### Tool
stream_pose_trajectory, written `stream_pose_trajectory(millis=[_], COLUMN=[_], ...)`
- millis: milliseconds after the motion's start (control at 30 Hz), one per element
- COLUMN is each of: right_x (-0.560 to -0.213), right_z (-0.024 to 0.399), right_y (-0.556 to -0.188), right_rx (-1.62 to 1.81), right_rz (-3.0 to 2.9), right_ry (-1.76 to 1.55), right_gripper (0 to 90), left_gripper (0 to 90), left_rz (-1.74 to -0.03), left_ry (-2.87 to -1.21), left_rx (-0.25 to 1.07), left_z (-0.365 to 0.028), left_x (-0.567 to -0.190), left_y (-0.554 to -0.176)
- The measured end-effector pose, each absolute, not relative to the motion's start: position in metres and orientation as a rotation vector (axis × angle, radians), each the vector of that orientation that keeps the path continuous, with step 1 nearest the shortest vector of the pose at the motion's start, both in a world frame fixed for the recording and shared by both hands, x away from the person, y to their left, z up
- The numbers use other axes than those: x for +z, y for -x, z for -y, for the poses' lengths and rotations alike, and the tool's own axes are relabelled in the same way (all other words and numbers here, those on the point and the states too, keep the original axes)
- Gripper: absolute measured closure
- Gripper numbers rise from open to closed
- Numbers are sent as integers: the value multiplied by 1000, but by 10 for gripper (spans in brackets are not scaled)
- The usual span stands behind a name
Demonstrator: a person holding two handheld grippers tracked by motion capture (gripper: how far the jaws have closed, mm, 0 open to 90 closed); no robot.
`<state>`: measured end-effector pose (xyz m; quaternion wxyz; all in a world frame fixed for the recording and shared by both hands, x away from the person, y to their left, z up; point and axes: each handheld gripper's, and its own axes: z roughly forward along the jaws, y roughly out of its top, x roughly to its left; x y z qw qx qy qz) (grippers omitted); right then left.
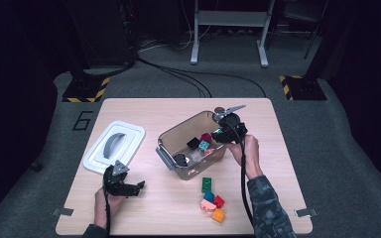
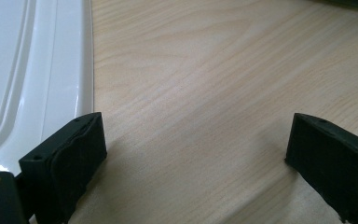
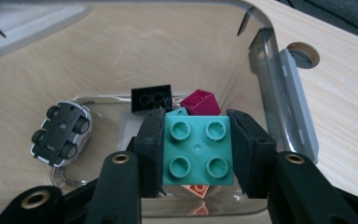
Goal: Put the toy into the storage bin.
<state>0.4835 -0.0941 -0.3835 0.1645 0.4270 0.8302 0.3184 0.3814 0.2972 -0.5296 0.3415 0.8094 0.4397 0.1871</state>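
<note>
Teal four-stud block (image 3: 198,151), clamped in right gripper (image 3: 196,154)

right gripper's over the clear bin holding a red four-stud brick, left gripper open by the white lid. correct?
Not quite: the brick in the right gripper is teal, not red, as the right gripper view shows. The rest holds: it is over the clear bin, and the left gripper is open beside the white lid.

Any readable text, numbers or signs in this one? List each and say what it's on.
"6": a large dark numeral on the grey floor left of the table, at about.
Black-and-yellow hazard stripes, no words: on the two stand bases and.
Nothing legible on the bricks, the toy car, the clear bin or the white lid.
</note>
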Motion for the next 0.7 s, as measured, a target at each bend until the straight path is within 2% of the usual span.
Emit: stream_pose_trajectory(millis=[467, 700], right_x=[-385, -385], right_z=[95, 98], right_y=[-477, -471], right_rx=[821, 805], right_rz=[-2428, -2401], right_ry=[-1219, -1227], right_gripper=[573, 340], left_gripper=[46, 46], left_rz=[-1145, -1145], left_ry=[-2105, -2104], left_rx=[487, 488], left_z=[-297, -297], left_x=[-530, -530], left_y=[-381, -381])
